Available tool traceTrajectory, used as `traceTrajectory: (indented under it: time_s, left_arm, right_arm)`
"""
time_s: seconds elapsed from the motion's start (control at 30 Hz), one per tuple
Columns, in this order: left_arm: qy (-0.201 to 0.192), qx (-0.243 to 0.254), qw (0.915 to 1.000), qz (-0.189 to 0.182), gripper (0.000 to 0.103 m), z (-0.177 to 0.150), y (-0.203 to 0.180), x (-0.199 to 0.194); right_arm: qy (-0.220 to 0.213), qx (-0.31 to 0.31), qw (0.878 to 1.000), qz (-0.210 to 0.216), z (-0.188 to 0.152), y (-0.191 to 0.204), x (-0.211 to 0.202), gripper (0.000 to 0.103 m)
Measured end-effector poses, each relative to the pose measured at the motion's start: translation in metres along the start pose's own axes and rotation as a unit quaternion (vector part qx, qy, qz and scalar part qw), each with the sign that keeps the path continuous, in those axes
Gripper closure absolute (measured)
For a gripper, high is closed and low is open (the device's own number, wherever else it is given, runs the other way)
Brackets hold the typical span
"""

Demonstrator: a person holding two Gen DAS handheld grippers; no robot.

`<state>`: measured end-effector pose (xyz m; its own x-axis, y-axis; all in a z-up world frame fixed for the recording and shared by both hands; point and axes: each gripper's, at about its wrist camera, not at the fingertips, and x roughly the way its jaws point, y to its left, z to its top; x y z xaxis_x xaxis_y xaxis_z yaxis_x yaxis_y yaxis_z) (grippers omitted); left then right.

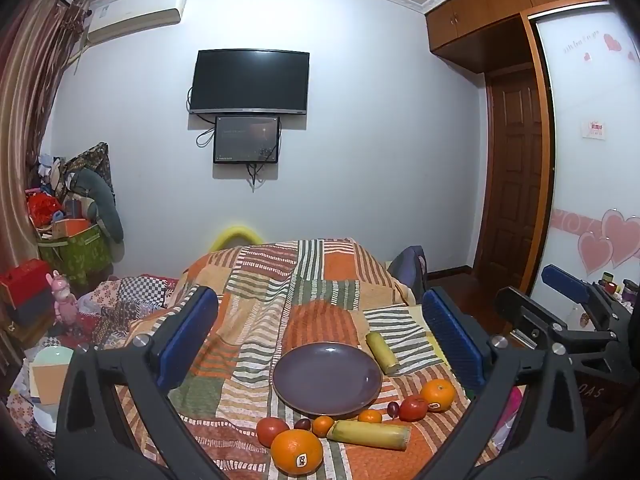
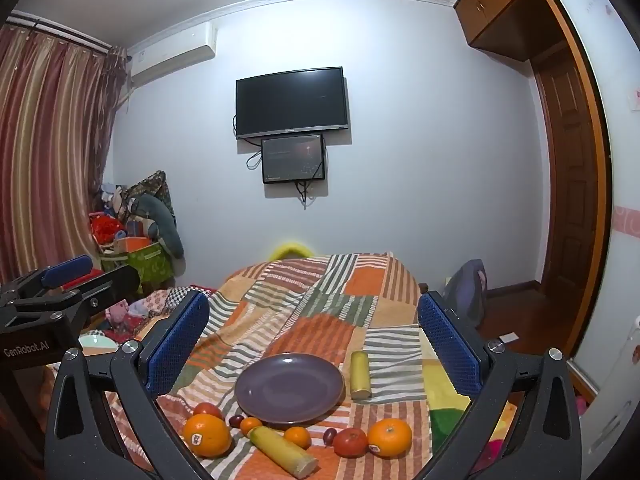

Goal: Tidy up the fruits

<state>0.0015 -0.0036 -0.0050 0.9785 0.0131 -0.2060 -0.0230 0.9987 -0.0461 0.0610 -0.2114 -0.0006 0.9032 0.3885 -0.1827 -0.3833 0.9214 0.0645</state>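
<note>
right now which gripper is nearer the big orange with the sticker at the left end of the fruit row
Left. The left gripper hangs almost straight over that orange; the right gripper sits further right, so the orange lies off toward its left finger.

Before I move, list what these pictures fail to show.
- Sticker text on the near orange: too small, both views.
- Left tool handle: cut by the left wrist frame's bottom edge.
- Right tool handle: likewise, right wrist.
- Plate underside: hidden against the blanket.
</note>
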Motion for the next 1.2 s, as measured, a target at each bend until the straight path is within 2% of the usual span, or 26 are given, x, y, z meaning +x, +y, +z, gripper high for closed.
traceTrajectory:
  time_s: [1.2]
  left_arm:
    - [0.003, 0.003, 1.0, 0.001, 0.0, 0.0019, -0.0013, -0.001]
  right_arm:
    - [0.002, 0.0, 1.0, -0.001, -0.002, -0.0037, 0.0005, 0.0]
